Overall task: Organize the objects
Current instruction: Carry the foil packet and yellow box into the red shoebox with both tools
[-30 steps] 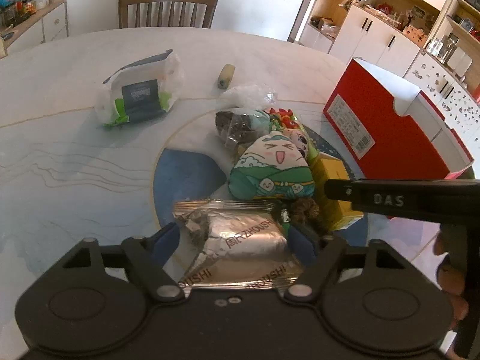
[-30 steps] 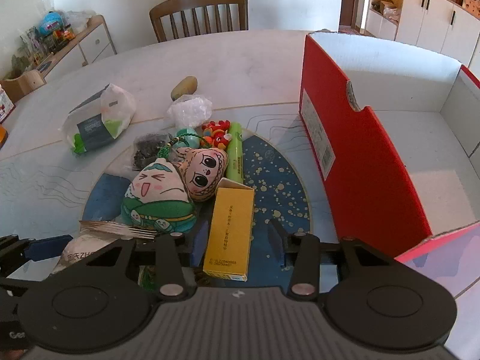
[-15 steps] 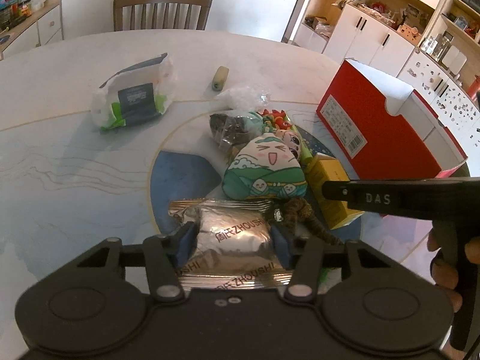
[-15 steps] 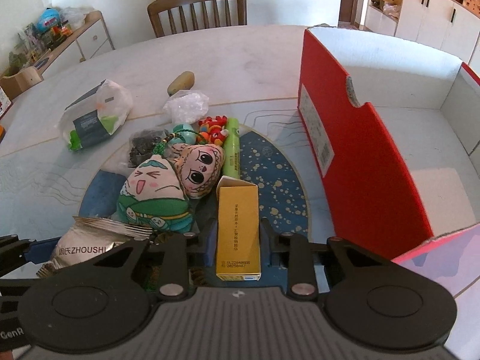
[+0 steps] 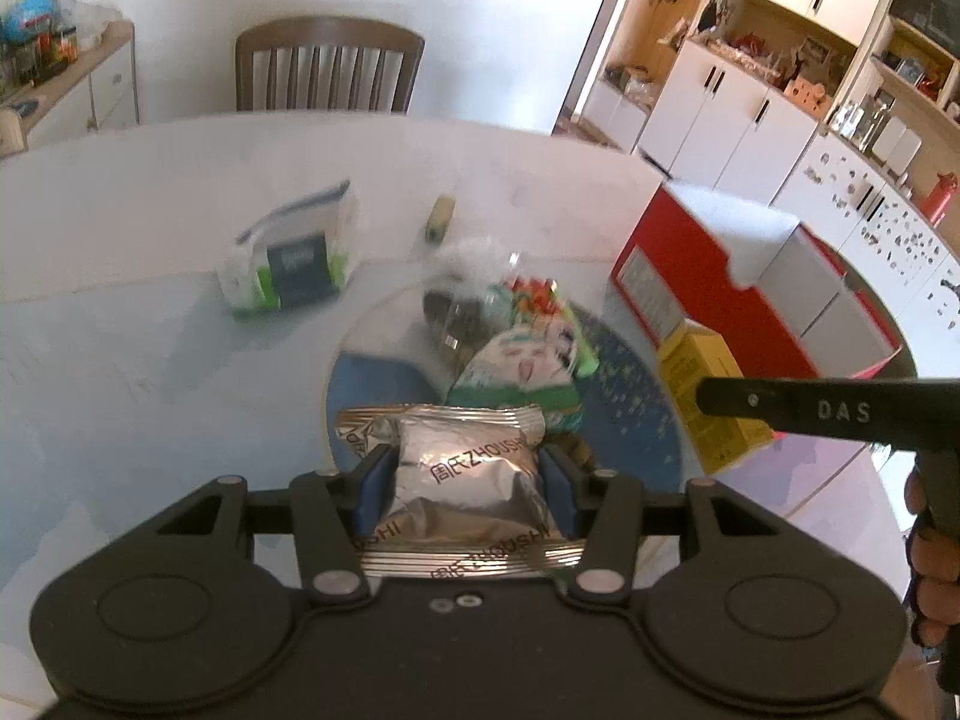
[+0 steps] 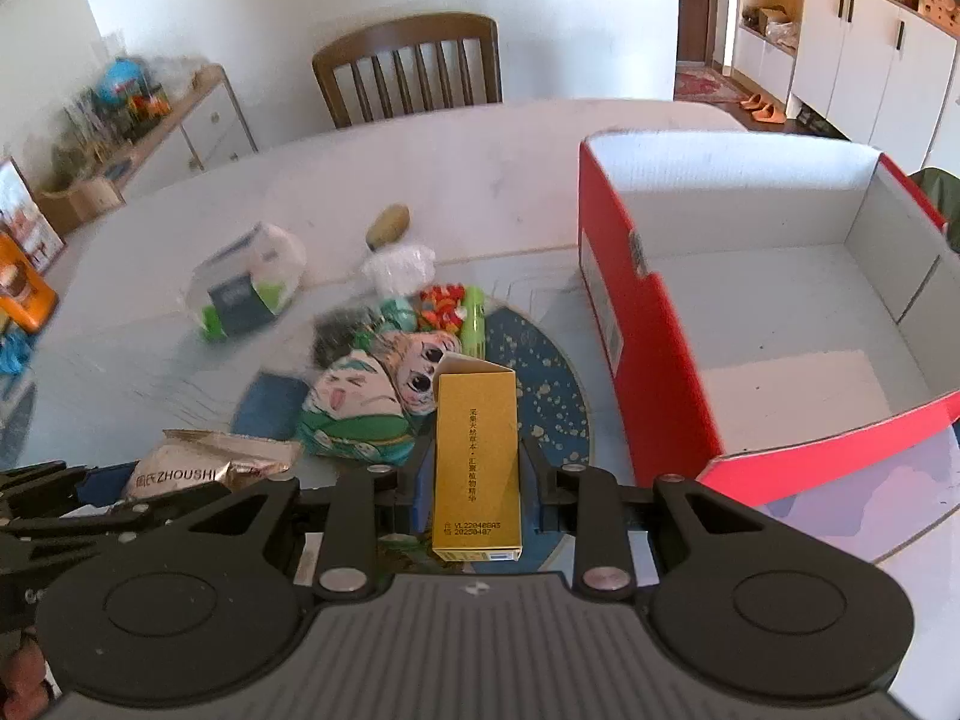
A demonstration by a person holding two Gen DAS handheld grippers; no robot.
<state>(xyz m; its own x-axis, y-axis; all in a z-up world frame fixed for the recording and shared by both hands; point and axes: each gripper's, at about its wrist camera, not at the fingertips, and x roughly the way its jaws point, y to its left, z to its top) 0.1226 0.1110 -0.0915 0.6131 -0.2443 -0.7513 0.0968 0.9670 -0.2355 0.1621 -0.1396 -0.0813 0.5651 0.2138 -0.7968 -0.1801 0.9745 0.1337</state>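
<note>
Left claw (image 5: 468,474) clamps a silver snack packet (image 5: 465,480); right claw (image 6: 477,480) grips a yellow carton (image 6: 477,462) — red box (image 6: 648,384) to its right.

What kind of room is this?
Probably a dining room at home: a big round marble-look table, a wooden slat-back chair behind it, and white cupboards along the wall.

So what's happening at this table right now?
A person is tidying a pile of small items using handheld tongs in each hand. The left tongs are shut on a silver snack packet, and the right tongs are shut on a yellow carton, both seemingly lifted off the table. An open red box stands empty on the right. Plush toys and other bits remain in the pile.
</note>
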